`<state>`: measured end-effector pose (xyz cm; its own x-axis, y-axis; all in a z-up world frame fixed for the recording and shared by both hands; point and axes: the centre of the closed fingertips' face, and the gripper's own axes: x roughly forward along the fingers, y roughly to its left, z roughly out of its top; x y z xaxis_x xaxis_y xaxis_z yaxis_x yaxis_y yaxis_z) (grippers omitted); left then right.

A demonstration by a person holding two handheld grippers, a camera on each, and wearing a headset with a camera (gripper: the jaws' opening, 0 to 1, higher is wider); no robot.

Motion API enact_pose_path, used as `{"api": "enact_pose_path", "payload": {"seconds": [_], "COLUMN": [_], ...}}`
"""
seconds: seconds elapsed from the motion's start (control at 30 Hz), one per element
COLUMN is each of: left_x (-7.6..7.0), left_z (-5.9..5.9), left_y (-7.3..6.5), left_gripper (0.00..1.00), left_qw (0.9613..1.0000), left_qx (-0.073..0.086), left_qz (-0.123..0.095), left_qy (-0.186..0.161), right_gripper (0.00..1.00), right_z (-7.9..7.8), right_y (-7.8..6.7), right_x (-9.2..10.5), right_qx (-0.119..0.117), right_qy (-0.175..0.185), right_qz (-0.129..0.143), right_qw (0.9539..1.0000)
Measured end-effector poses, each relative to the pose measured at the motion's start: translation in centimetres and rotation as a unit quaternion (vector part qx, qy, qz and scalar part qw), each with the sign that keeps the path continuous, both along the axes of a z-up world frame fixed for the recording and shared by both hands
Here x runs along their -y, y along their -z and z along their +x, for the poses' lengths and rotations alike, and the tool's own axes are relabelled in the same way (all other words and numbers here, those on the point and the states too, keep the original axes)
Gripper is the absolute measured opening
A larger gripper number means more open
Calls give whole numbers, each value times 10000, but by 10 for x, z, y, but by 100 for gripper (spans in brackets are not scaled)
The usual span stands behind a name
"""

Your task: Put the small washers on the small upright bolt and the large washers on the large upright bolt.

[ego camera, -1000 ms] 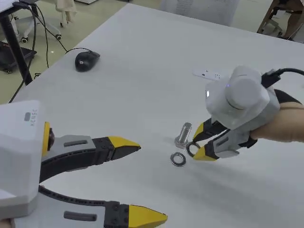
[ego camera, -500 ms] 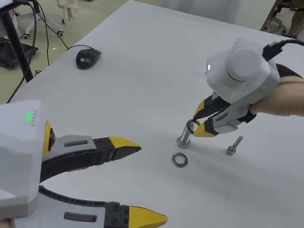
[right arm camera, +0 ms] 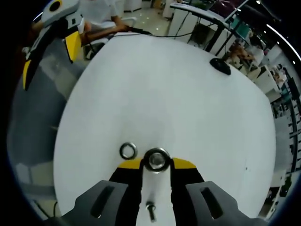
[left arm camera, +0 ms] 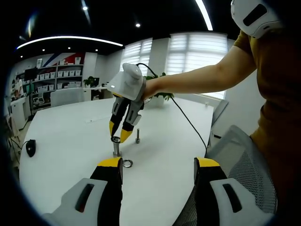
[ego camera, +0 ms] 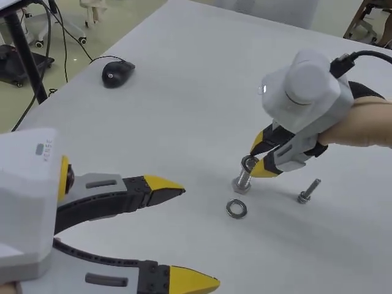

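Tabletop [ego camera: 184, 92]: two bolts [ego camera: 243, 182], two washers [ego camera: 236, 209]

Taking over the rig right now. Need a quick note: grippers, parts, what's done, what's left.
Right gripper: shut on a washer, held at the top of the large bolt. It is not released, and I can't tell if it is over the tip.
Left gripper: open, empty, hovering near the person.
Loose washer: flat on the table beside the large bolt.
Small bolt: upright and bare.
Done: no washer seated yet.
Left: drop the held washer onto the large bolt, then place the loose washer on whichever bolt it fits.
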<state>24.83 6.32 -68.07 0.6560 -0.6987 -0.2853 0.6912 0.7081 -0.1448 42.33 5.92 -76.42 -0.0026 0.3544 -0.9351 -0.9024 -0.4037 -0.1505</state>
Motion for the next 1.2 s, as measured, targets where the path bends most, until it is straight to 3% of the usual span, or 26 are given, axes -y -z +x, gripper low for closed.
{"api": "enact_pose_path", "payload": {"seconds": [0.37,0.6,0.83,1.2], "left_x": [0,-3,-4,-5], "left_z": [0,1,0,0], "left_y": [4,4,3,4], "left_gripper": [61,61,61,60], "left_qw": [10000,10000,9999,9999], "left_qx": [-48,-37,-25,-46], "left_qz": [-4,-43,-48,-76], "left_qy": [-15,-66,-85,-125], "right_gripper": [22,22,22,23], "right_z": [-2,-7,-6,-3], "right_y": [2,2,15,35], "right_x": [-4,-3,-4,-5], "right_qx": [-73,107,186,51], "right_qy": [-44,-298,-463,-401], "right_qz": [-16,-194,-429,-620], "right_qw": [10000,9993,9978,9973]}}
